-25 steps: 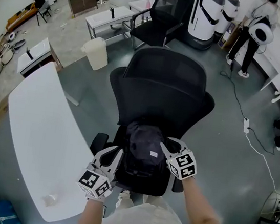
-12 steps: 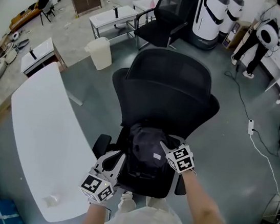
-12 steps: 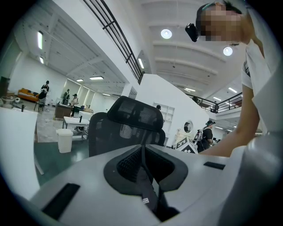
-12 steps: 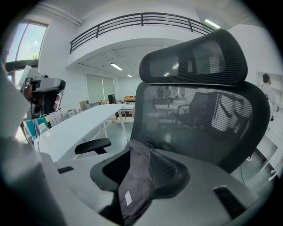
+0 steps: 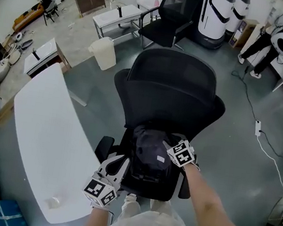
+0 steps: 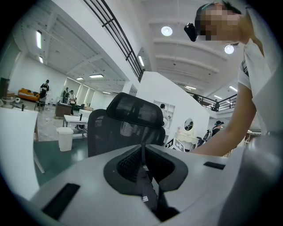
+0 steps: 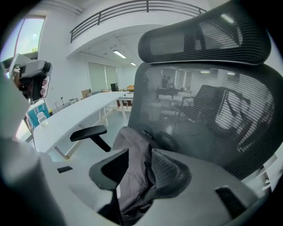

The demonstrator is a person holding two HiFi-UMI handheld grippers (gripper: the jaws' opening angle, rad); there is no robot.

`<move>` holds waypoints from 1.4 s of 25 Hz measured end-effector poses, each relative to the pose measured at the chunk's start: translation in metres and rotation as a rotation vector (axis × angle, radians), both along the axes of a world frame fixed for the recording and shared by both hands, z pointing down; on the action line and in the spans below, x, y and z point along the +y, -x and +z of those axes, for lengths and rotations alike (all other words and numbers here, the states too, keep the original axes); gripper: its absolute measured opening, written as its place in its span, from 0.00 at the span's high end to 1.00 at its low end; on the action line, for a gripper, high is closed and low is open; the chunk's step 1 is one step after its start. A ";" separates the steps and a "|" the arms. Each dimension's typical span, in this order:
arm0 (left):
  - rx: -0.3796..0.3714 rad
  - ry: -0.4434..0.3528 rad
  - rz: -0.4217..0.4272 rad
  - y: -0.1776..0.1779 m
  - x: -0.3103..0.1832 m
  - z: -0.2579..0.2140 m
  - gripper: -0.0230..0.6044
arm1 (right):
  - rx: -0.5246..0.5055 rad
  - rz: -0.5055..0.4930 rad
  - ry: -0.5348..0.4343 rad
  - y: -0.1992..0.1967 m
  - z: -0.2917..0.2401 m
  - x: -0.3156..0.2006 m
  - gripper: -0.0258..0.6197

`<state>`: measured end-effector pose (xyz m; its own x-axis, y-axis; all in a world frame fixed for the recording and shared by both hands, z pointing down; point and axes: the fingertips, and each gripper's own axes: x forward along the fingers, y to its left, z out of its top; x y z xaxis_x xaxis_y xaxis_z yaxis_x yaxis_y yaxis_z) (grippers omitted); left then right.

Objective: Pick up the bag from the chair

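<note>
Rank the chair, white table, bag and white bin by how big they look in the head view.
1. chair and white table: look alike, no ranking.
2. bag, though nearer the camera.
3. white bin.

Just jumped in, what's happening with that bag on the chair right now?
A person is working both claws on the bag, which lies on the seat of the office chair. The left claw is shut on a strap of the bag. The right claw has just been opening its jaws, with bag fabric between them but not clamped. The bag has not been lifted yet.
</note>
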<state>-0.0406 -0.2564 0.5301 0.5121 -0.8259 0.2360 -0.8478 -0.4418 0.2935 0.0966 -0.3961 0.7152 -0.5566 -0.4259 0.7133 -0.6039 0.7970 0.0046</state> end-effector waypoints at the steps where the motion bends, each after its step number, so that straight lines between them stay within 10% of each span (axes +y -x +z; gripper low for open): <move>1: -0.002 0.000 0.001 -0.001 -0.001 0.000 0.90 | 0.006 -0.007 0.008 0.002 0.002 -0.001 0.69; 18: -0.010 0.038 0.019 -0.018 -0.003 0.017 0.90 | 0.172 -0.063 0.010 0.003 0.045 -0.012 0.80; 35: 0.001 0.076 0.082 -0.034 0.002 0.036 0.90 | 0.008 -0.053 0.074 0.006 0.016 0.065 0.88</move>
<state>-0.0070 -0.2543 0.5664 0.5775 -0.7608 0.2959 -0.8094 -0.4863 0.3292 0.0909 -0.3310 0.7311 -0.5707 -0.3421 0.7465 -0.5613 0.8261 -0.0505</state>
